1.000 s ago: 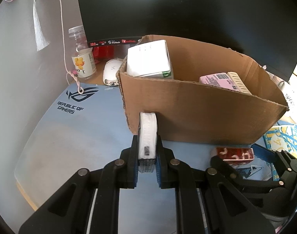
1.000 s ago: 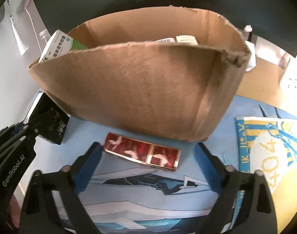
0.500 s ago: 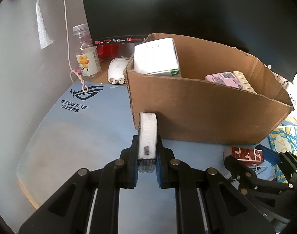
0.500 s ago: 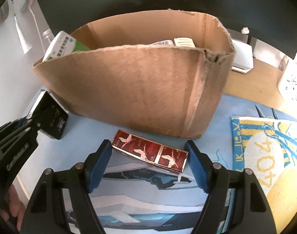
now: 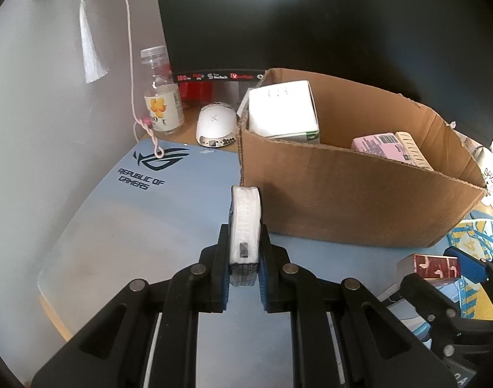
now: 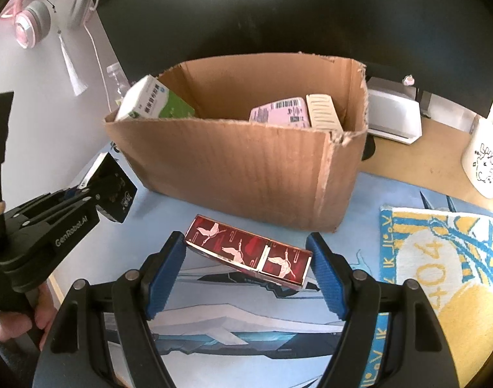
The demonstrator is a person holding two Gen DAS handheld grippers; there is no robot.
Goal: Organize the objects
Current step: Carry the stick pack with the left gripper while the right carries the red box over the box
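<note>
My left gripper (image 5: 245, 242) is shut on a slim box (image 5: 245, 213) held on edge, white along its side; in the right wrist view its face is black (image 6: 117, 194). It hovers just left of the open cardboard box (image 5: 359, 200). My right gripper (image 6: 246, 258) is shut on a red box with white cranes (image 6: 246, 252), its blue pads pressing on both ends. The red box is tilted, raised off the mat in front of the cardboard box (image 6: 246, 168). Inside that box lie a white-green carton (image 6: 152, 103) and a pink pack (image 6: 282, 113).
A blue desk mat (image 5: 133, 210) covers the desk. A bottle (image 5: 162, 103) and a white mouse (image 5: 215, 126) stand behind it at the left, under a dark monitor. A yellow-blue towel (image 6: 440, 258) and a white mug (image 6: 486, 161) are at the right.
The right jaws closed onto the ends of the red box and raised it off the mat, drawing back from the cardboard box. The left gripper kept its hold and barely moved.
</note>
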